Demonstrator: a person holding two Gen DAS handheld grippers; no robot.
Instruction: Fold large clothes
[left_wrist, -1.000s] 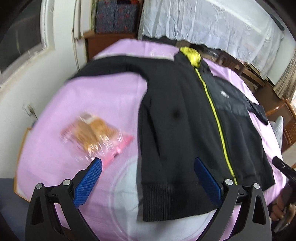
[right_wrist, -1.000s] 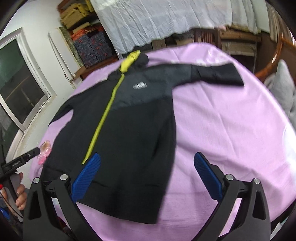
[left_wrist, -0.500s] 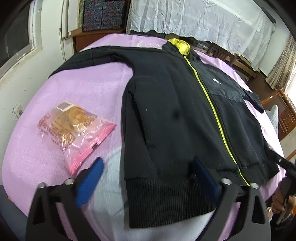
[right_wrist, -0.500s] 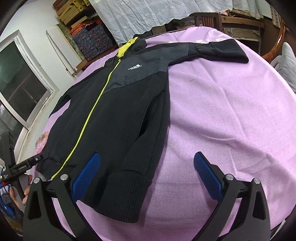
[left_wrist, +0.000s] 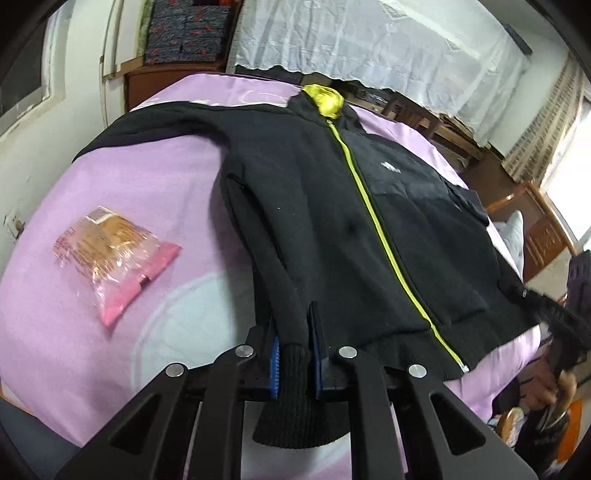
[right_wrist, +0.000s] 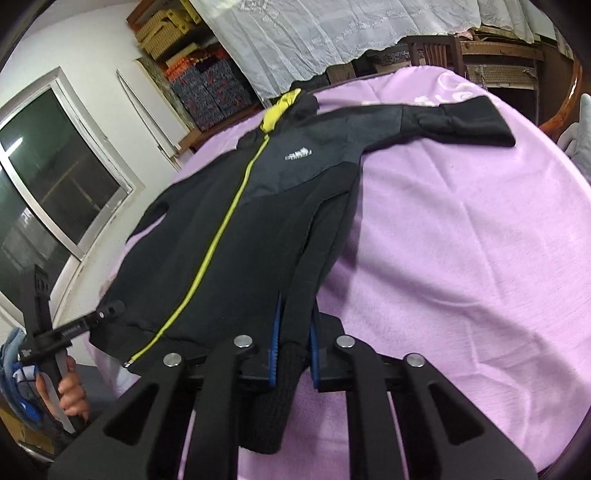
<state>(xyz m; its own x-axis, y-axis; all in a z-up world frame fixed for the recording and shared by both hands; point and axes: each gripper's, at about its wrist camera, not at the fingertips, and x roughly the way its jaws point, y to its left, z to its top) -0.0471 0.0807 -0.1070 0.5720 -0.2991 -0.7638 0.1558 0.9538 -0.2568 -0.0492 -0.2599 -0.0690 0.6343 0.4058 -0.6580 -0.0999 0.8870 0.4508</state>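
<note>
A black zip-up jacket (left_wrist: 314, 221) (right_wrist: 229, 258) with a yellow-green zipper (left_wrist: 373, 206) lies face up on a pink cover (left_wrist: 129, 184), sleeves spread out. My left gripper (left_wrist: 295, 321) has its jaws closing on the jacket's ribbed hem corner (left_wrist: 291, 398). The blue pads press the fabric, which bunches into a ridge. My right gripper (right_wrist: 295, 317) is closing the same way on the opposite hem corner (right_wrist: 273, 406), with fabric pinched between its pads. The hem hangs over the near edge.
A clear and pink snack bag (left_wrist: 110, 258) lies on the cover left of the jacket. A hand (right_wrist: 70, 398) holds the other gripper's handle at the near edge. Wooden furniture (right_wrist: 432, 51) and a window (right_wrist: 48, 177) surround the pink cover (right_wrist: 461, 240).
Both grippers went from wide open to closed on the jacket's lower hem corners. The fabric at each corner is now gathered into a fold between the pads.
</note>
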